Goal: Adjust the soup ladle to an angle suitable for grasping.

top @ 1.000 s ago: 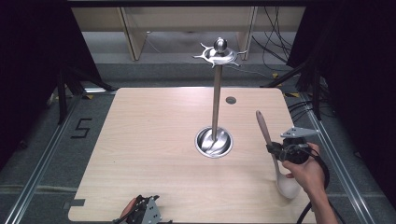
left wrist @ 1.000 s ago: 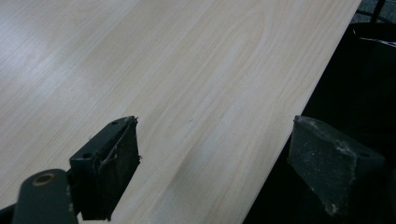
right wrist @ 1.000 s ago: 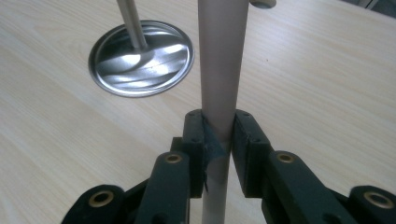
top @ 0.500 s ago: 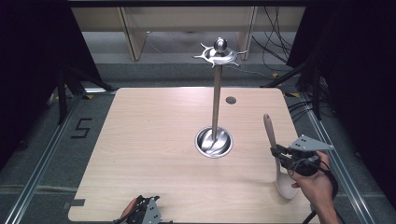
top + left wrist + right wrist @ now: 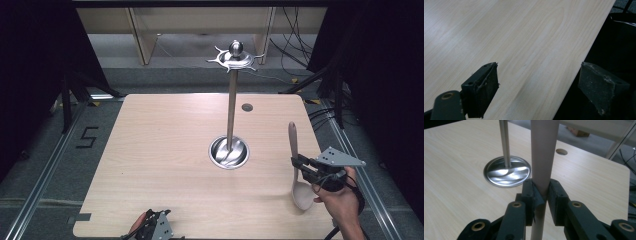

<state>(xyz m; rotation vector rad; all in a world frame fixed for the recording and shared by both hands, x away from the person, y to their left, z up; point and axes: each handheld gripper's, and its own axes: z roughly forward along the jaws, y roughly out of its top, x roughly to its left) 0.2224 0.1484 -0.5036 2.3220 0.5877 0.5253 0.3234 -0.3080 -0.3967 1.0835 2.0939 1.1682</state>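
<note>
**Spoon clamped upright beside the metal stand**

A pale spoon is held by the right gripper, to the right of the stand's round base and well apart from it. The spoon is set nearly upright, handle up and bowl down; the bowl is seen low over the table, though contact with the wood cannot be told. In the right gripper view the jaws are clamped on the spoon's handle, one pad pressed on each side, with the handle rising between them and the stand's pole and base seen beyond to the left. The gripper is carried by the person's right hand, which enters nearer the camera than the stand, at the table's right edge.

The stand is placed near the middle of the table, its thin pole topped by a ring of hooks and a ball. A small round hole is seen in the tabletop behind the base.

The left gripper is kept at the near edge of the table, far left of the stand. Its jaws are held wide apart with nothing between them, over the table edge.
</note>
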